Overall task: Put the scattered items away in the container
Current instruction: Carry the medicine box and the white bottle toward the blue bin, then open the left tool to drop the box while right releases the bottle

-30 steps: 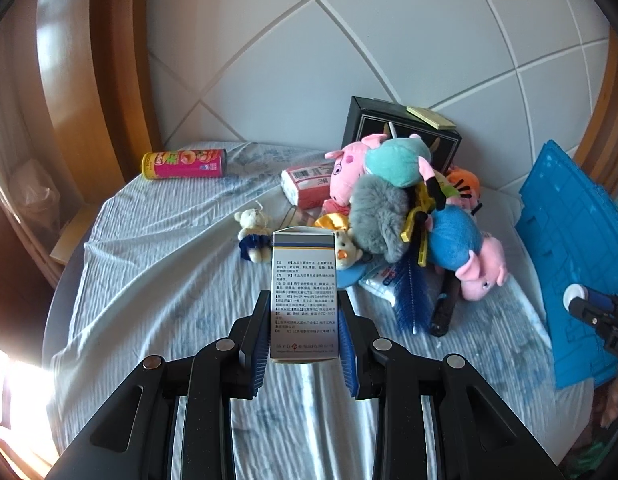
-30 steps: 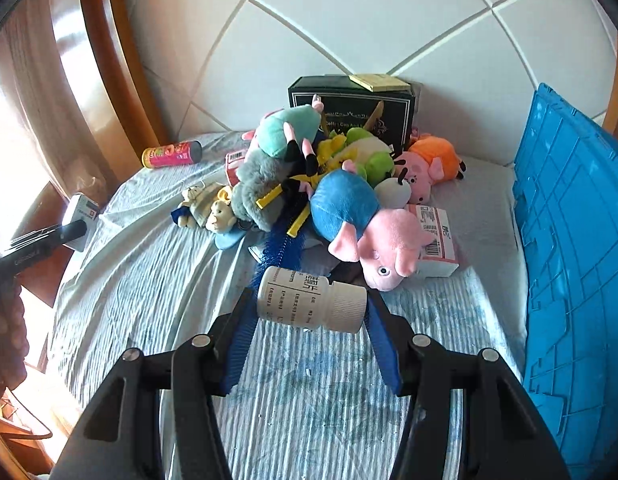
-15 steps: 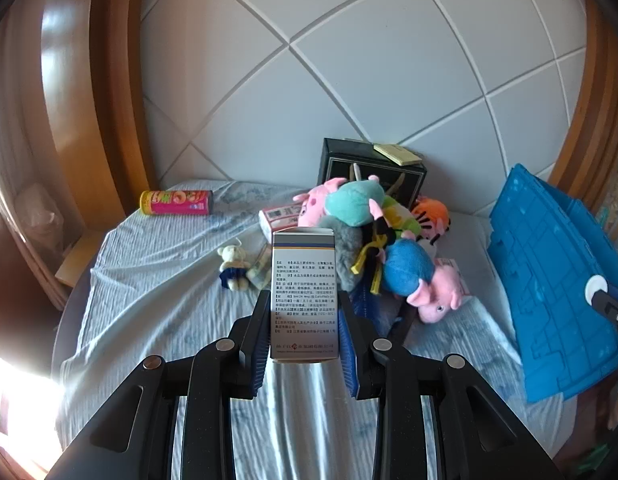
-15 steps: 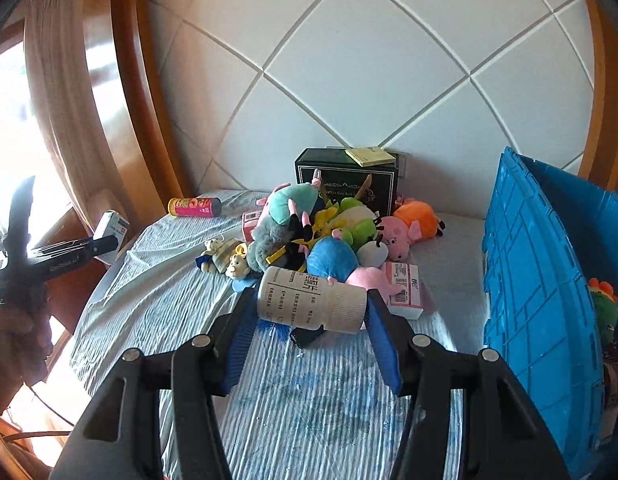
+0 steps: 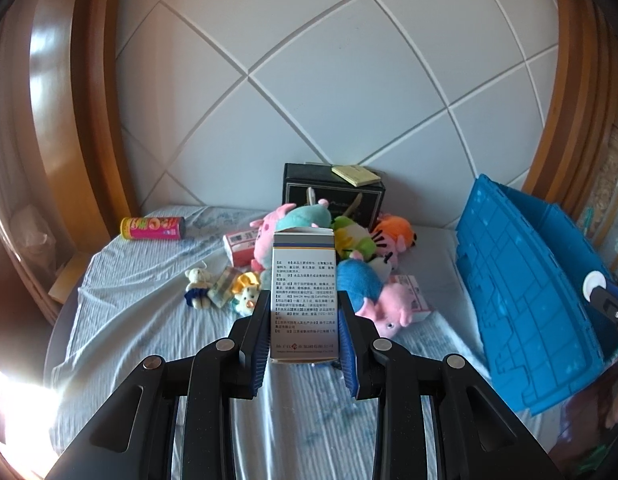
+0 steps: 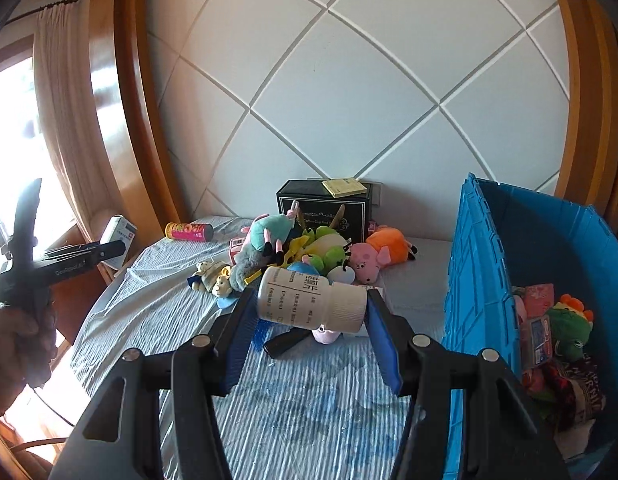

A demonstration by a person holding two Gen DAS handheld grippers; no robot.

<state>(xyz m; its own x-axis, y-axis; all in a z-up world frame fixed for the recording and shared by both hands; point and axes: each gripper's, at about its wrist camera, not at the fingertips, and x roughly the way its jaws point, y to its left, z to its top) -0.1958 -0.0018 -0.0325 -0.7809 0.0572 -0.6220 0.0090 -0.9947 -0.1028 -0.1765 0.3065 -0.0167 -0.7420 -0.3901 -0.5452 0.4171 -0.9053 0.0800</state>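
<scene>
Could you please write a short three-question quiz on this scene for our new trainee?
1. True or false: the left gripper is shut on a printed medicine box.
2. Multiple choice: how does the white pill bottle lie in the right gripper? A) upright, cap up; B) sideways across the fingers, ribbed cap to the picture's right; C) hanging by its cap.
3. Fill in: the blue crate already holds a green plush, while the pink snack can lies on the ____.

Key: 1 true; 2 B; 3 bed sheet.
</scene>
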